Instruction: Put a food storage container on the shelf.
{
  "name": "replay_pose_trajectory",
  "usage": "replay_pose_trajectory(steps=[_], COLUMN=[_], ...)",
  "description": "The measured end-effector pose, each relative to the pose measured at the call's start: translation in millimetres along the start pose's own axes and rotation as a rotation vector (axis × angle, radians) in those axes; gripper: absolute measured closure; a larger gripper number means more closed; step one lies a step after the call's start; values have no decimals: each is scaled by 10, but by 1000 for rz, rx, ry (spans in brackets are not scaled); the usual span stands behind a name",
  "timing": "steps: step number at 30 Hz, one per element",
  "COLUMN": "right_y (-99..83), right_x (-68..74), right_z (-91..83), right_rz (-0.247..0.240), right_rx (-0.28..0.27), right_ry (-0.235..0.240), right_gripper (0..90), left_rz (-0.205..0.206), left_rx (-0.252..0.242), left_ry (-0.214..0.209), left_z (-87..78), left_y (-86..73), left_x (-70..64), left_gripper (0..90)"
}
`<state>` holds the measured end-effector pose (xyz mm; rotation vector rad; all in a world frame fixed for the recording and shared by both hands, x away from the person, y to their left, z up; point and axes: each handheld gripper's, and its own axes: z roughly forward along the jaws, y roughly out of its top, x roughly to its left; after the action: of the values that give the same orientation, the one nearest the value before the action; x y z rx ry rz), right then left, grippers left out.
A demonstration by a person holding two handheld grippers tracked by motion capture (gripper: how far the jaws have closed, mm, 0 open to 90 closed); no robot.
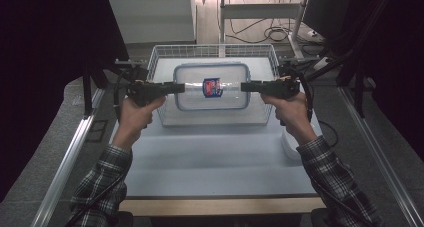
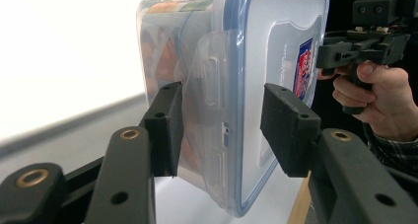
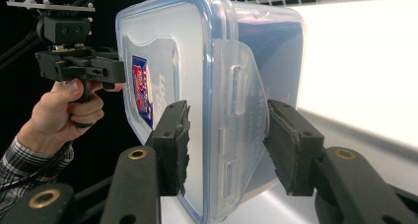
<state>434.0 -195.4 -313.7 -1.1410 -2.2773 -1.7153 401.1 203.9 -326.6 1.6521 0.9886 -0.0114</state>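
Lidded clear container (image 1: 212, 87) hung at the upper middle of the high view, carried above the white wire basket (image 1: 162, 54) that stood on the pale table (image 1: 210, 157). It was a see-through plastic box with a blue-sealed lid and a red and blue label on top; colourful contents showed faintly through its wall.

At the left of that frame the left gripper (image 1: 179, 87) met one short end of the box, and at the right the right gripper (image 1: 245, 86) met the other. In the left gripper view the left gripper (image 2: 222, 130) had its jaws spread to either side of the lid's side latch (image 2: 213, 81), one pad close against the box wall, the other standing a little off the lid. The right gripper (image 3: 227, 135) in its own view straddled the opposite latch (image 3: 239, 86) likewise, jaws apart with small gaps.

Judged from this, the step in hand was moving the box over the basket, either setting it in or lifting it out; which one I cannot tell. The next move called for both hands to travel level and together, so neither end slipped.
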Motion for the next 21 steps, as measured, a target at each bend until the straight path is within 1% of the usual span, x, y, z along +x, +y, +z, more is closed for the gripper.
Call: replay_pose_trajectory(steps=[3,8,10,16,21], right_y=[114,266,312,403,427], right_x=[-31,-81,-106,-227,-327], right_z=[24,72,92,160,198], right_rz=[-1,12,22,41,62], right_rx=[-9,-34,-34,-34,-32], right_ry=[-3,-12,-10,-18,-35], right_gripper=[529,525,525,523,515], left_rz=[3,10,5,-21,-38], left_rx=[2,2,0,-2,15], left_ry=[7,18,20,21,24], left_z=[9,28,43,145,235], left_y=[142,312,362,431,444], left_x=[30,84,115,234,300], left_gripper=[519,519,517,515,514])
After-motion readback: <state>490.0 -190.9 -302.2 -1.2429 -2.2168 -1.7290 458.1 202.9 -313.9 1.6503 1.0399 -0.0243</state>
